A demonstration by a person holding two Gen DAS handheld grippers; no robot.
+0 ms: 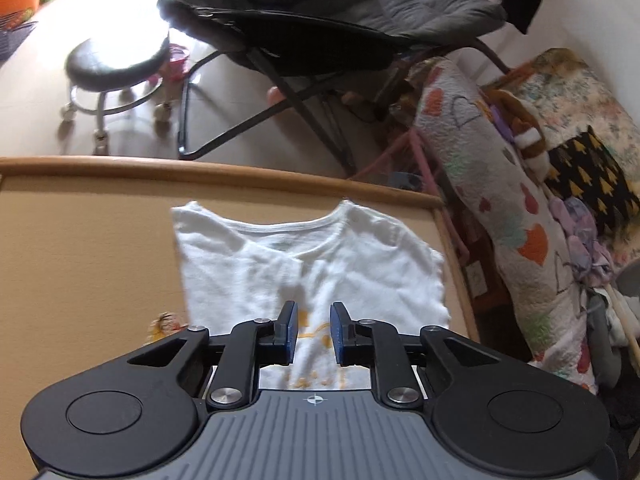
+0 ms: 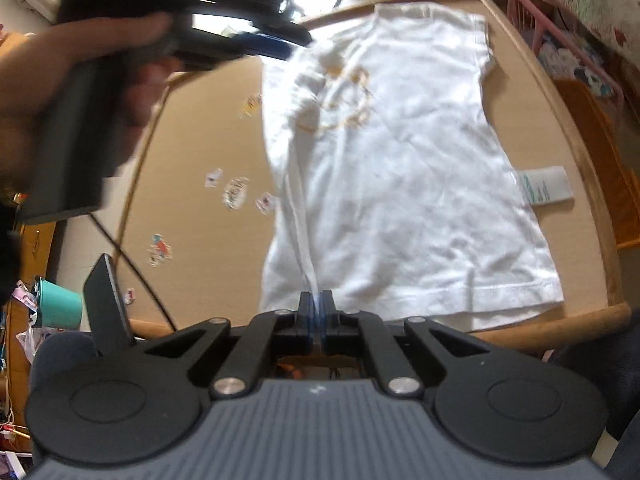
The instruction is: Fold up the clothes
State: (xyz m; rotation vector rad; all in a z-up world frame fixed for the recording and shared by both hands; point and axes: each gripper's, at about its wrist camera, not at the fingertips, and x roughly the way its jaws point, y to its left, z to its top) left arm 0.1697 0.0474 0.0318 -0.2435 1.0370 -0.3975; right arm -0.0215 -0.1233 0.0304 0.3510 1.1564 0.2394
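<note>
Held left gripper (image 1: 314, 316) over shirt (image 1: 320, 264), jaws narrowly apart, clamped on nothing. Showed yellow print (image 1: 316, 332) in the gap, neckline beyond the tips, tan surface (image 1: 88, 248) left of them. Stood far beyond: stool (image 1: 116, 60), then chair (image 1: 340, 28); hung off to the right, quilt (image 1: 500, 200).

Held right gripper (image 2: 316, 300) at the hem, jaws together, clamped on a raised fold of white cloth running ahead from the tips. Lay left of those jaws: stickers (image 2: 236, 194). Gripped the other tool up left: hand (image 2: 60, 92), blue pads at the shirt's far edge. Spread flat ahead and right, the rest of the shirt; label (image 2: 544, 186) beyond its right edge.
</note>
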